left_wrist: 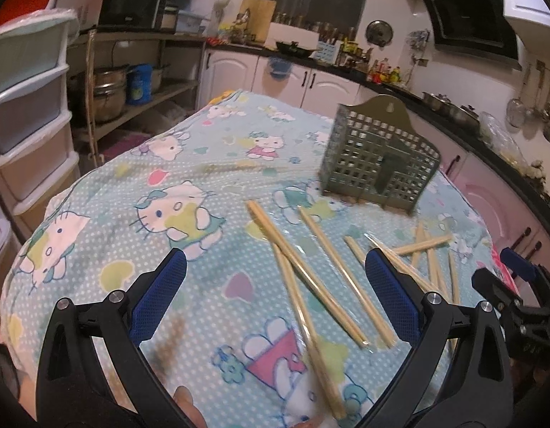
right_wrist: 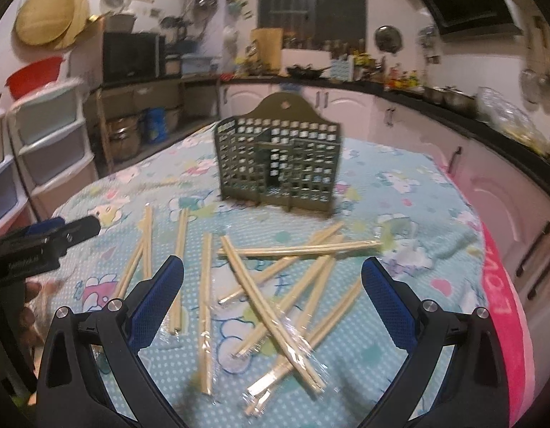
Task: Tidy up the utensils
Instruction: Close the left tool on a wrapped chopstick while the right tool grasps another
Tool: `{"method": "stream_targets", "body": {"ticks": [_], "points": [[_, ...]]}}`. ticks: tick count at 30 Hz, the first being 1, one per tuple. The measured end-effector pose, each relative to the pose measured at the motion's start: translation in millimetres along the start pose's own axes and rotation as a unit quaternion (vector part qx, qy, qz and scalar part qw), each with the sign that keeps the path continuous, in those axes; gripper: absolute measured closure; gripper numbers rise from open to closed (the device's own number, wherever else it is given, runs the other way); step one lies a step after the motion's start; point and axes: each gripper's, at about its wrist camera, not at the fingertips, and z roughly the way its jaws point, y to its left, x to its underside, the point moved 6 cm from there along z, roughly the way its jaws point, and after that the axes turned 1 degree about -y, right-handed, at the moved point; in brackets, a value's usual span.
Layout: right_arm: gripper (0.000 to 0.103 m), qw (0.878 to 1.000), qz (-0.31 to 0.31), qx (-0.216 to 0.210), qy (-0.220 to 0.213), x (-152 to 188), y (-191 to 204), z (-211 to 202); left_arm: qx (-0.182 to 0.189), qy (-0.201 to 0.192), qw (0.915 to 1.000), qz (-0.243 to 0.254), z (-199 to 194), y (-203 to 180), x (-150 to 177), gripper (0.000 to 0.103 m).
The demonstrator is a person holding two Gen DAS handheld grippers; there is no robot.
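Both spread wide, holding nothing: left gripper, right gripper. Below centre, wrapped chopsticks; above, seemingly empty holder.

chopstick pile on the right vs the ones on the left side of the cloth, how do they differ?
Right pile: many wrapped pairs crossing and lying on one another at mixed angles, in front of the right tool. Left group: fewer pairs, lying mostly apart and roughly parallel, pointing toward the green holder; only the leftmost ones cross. Shared: pale wood, clear wrap, flat on the cloth, none in the holder yet.
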Motion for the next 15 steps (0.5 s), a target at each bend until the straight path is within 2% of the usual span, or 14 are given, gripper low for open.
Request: {"method": "stream_targets", "body": {"ticks": [5,7,11,15], "points": [[0.009,0.999,-0.031,-0.011,0.03,-5.4,11.2,24.9,0.0,0.025,0.9996,-0.01,18.0,11.4,-9.1,0.011],[0.022,0.998,-0.041,-0.018,0.051,-3.5,14.2,37.0,-0.003,0.039,0.9992,-0.01,25.8,14.3,-10.0,0.011],[0.026,0.995,-0.051,-0.024,0.081,0.4,17.4,56.1,0.027,0.057,0.9979,-0.013,38.5,14.1,-14.7,0.011],[0.037,0.993,-0.056,-0.033,0.098,2.2,17.7,68.2,0.047,0.08,0.9956,-0.019,52.6,12.3,-18.6,0.021]]}}
